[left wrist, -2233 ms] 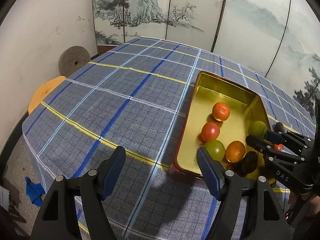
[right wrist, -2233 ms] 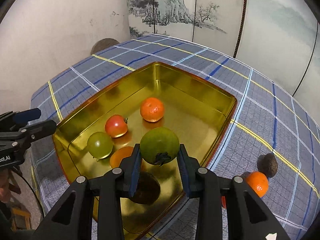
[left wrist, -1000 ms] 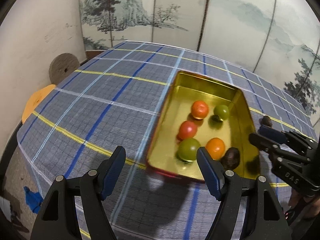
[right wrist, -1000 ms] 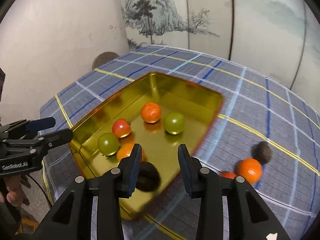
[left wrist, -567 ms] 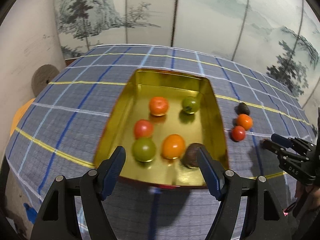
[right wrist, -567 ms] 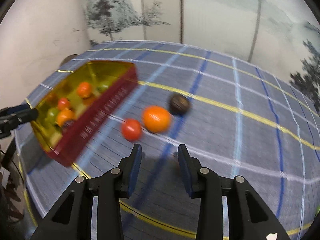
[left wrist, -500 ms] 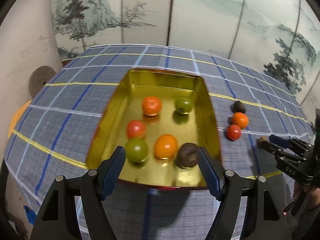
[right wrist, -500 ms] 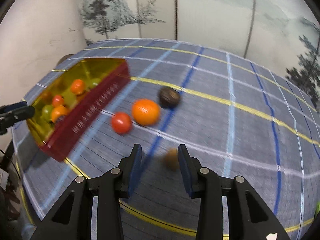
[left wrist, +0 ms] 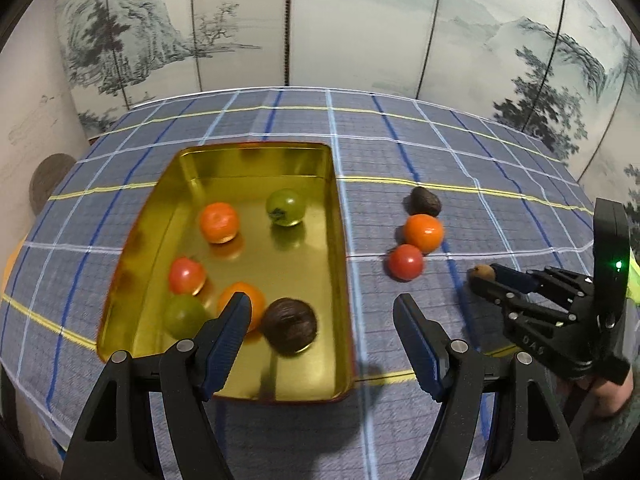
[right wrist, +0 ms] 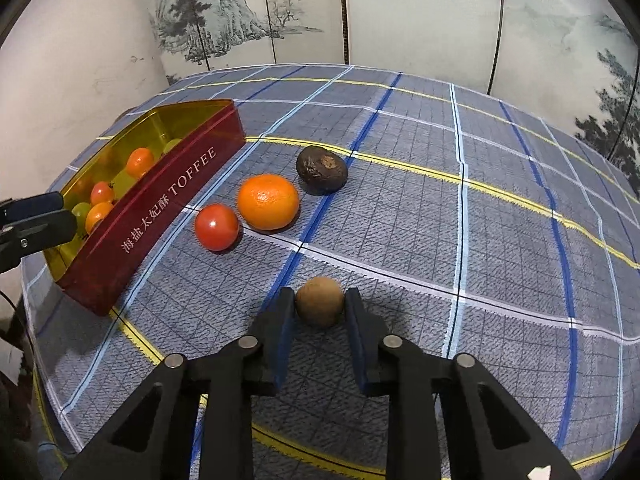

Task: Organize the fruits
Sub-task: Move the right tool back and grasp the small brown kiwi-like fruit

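Observation:
A gold toffee tin holds several fruits: two oranges, two green fruits, a red tomato and a dark brown fruit. On the cloth to its right lie a red tomato, an orange and a dark brown fruit. My right gripper has its fingers around a small brown kiwi on the cloth; contact is unclear. My left gripper is open and empty above the tin's near right corner.
A blue plaid cloth covers the table. A painted folding screen stands behind it and a white wall to the left. A round grey disc leans by the wall. The table's near edge drops off below the tin.
My right gripper let a green fruit go into the tin, swung right over the loose fruits and came down around the small kiwi. The left gripper's view swung right across the tin.

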